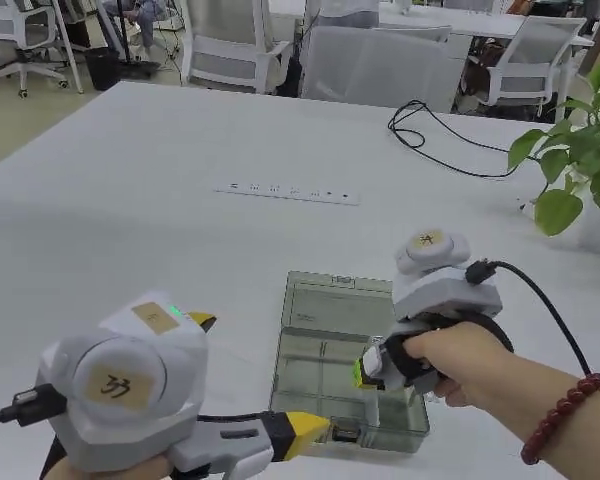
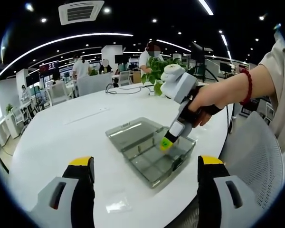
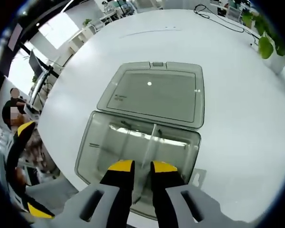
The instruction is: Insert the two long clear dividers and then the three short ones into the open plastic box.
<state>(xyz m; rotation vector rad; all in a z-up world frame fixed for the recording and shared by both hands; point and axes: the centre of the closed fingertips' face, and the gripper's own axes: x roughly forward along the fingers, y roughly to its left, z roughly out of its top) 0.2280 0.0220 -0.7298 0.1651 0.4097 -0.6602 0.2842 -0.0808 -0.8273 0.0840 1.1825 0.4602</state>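
White table [image 1: 180,150], open plastic box [image 1: 312,300], "33" label [image 1: 118,385] on left hand-held gripper [image 1: 256,375]

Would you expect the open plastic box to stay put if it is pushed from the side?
It probably slides: the plastic box looks thin-walled and light, on a smooth white table. Its low, wide shape makes tipping unlikely. The hinged-open lid may flex.

Head cam: above the box's [image 1: 325,310] near edge, facing forward and down, mid range. Left gripper cam: low, off the box's [image 2: 133,130] near-left corner, facing across it. Right gripper cam: close over the box [image 3: 152,92], facing down into it. All three share the box.
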